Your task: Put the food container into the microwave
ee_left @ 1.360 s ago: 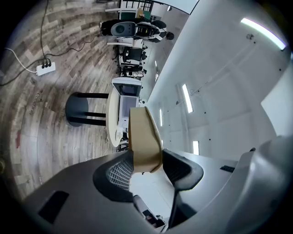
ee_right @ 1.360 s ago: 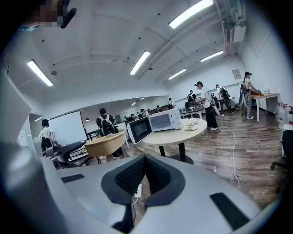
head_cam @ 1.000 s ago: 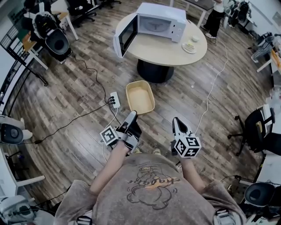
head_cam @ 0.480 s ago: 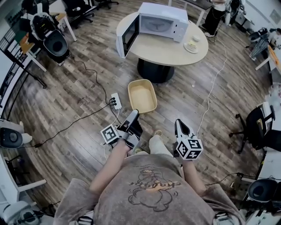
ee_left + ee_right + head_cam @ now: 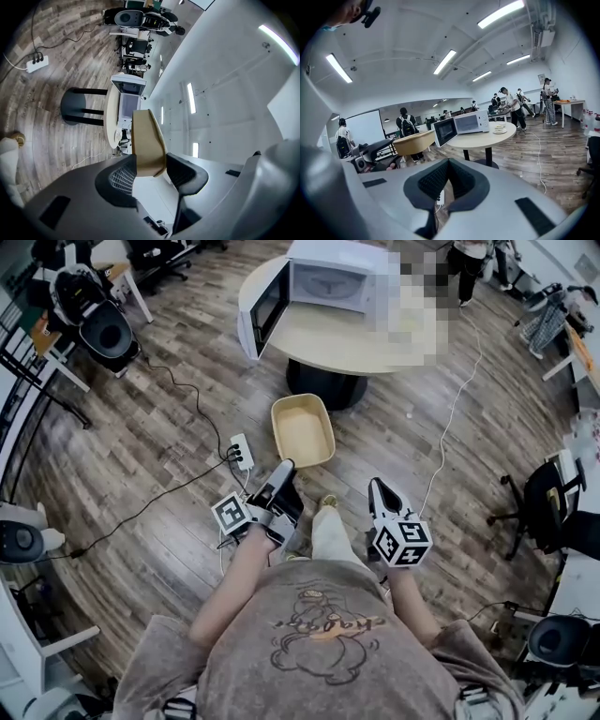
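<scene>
A tan food container [image 5: 302,430] hangs over the wood floor, gripped at its near rim by my left gripper [image 5: 283,471], which is shut on it. In the left gripper view the container [image 5: 146,140] sits between the two pads, and the white microwave [image 5: 129,99] lies beyond it. The microwave [image 5: 330,281] stands on a round table [image 5: 328,341] ahead, its door [image 5: 254,311] swung open to the left. My right gripper [image 5: 379,489] is shut and empty, to the right of the container. The right gripper view shows the container [image 5: 414,142] left of the microwave [image 5: 461,124].
A power strip [image 5: 242,452] with black cables lies on the floor left of the container. A white cable [image 5: 448,442] trails right of the table. A plate [image 5: 500,131] sits on the table beside the microwave. Office chairs [image 5: 548,512] and people stand around.
The person has stepped toward the table, one leg now forward. The container and both grippers have moved nearer the microwave. The left gripper's hold is unchanged.
</scene>
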Demonstrator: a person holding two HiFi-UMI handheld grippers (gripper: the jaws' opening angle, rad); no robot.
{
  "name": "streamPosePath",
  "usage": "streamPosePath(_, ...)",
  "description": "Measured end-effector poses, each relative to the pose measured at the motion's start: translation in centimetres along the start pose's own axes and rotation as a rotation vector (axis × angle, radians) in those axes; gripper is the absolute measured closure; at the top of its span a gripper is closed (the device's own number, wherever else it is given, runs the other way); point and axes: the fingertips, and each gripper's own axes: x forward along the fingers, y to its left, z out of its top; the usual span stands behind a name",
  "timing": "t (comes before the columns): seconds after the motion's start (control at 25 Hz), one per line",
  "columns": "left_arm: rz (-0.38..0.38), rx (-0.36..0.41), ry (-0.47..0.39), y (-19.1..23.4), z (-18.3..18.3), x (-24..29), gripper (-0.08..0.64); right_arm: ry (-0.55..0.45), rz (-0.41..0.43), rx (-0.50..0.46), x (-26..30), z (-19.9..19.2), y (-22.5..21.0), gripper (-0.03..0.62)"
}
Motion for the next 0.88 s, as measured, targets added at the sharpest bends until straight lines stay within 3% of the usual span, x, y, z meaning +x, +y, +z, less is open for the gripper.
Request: streamPosePath(0.88, 0.047, 0.005, -0.078, 3.1, 7.4, 14.2, 0.344, 0.029, 0.1, 0.037, 13.8, 7.0, -7.6, 0.592)
